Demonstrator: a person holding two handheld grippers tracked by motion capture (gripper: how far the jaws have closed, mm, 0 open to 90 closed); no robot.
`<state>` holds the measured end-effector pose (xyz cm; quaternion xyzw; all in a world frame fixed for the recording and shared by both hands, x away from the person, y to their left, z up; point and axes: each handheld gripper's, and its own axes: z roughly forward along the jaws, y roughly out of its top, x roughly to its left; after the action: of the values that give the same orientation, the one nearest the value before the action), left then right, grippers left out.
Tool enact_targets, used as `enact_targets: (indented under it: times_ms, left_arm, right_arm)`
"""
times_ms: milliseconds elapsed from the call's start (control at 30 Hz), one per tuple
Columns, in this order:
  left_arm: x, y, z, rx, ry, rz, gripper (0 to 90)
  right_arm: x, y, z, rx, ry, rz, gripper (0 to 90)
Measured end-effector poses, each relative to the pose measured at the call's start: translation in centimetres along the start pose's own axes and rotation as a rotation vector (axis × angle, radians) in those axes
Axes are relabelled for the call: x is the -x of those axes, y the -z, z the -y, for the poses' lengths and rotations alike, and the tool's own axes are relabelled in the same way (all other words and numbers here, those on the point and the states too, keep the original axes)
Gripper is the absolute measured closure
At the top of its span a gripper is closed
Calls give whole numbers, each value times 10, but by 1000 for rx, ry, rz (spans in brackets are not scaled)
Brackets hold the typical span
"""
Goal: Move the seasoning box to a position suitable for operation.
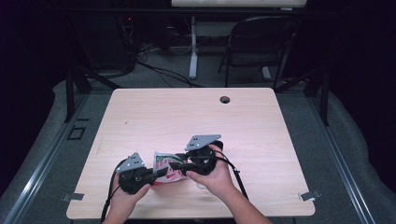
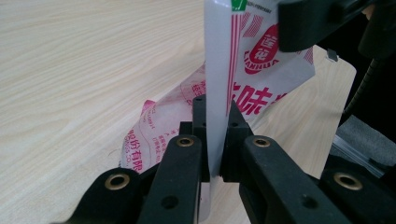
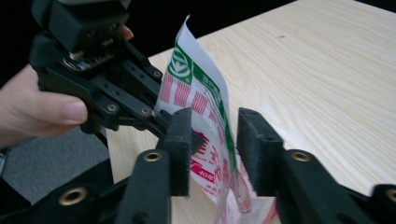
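Note:
A white plastic packet (image 1: 164,164) with red and green print is held upright over the front of the wooden table (image 1: 196,116). My left gripper (image 1: 161,173) is shut on it: in the left gripper view the pads (image 2: 200,135) pinch the packet's thin edge (image 2: 254,60). My right gripper (image 1: 175,164) comes in from the right. In the right gripper view its jaws (image 3: 214,149) straddle the packet (image 3: 196,88), with a gap left at the right pad (image 3: 259,149). The left gripper (image 3: 140,109) and a hand show behind the packet.
The table has a cable hole (image 1: 225,99) near its far edge and metal clips (image 1: 309,195) at the front corners. A folding chair (image 1: 261,42) and a desk leg (image 1: 193,46) stand on the floor beyond it.

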<state>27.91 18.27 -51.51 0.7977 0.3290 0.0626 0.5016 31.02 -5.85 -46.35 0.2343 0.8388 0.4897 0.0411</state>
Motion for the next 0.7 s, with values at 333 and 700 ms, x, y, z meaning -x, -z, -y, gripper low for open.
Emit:
enact_targets:
  times_ms: [333,700]
  left_arm:
    - [3,0,3,-32,-25,-3,742]
    - [15,17,12,-6,-88,-28,899]
  right_arm:
    - [4,3,6,-2,-8,-37,900]
    - [-1,4,8,-10,5,-36,900]
